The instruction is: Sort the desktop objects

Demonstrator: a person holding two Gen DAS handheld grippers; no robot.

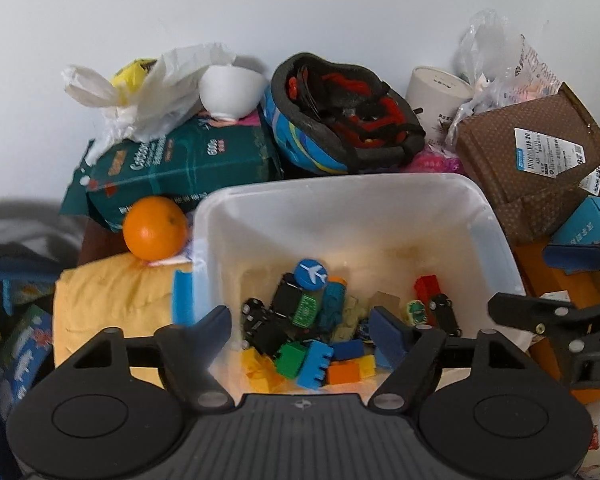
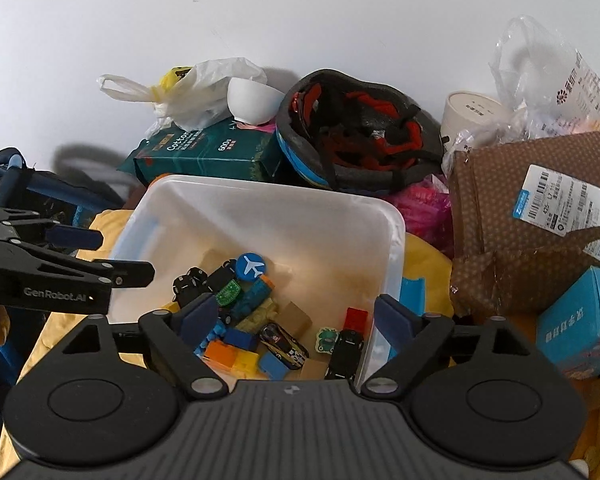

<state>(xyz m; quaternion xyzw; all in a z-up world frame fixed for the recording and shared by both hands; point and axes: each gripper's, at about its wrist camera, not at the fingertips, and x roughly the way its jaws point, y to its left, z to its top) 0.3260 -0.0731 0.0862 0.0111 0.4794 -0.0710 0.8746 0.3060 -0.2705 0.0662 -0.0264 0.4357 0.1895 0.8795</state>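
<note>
Right then, both your left gripper (image 1: 302, 330) and right gripper (image 2: 294, 316) were wide open and holding nothing, with the toys (image 1: 312, 320) in the white bin (image 1: 340, 200) just below them.

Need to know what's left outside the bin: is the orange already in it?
No, the orange sits outside the bin, left of its rim, on the yellow cloth by the green pack.

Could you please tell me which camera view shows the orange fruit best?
The left wrist view. The round orange fruit sits in full view there, left of the translucent plastic bin and in front of the dark green tissue pack. The right wrist view does not show it.
</note>
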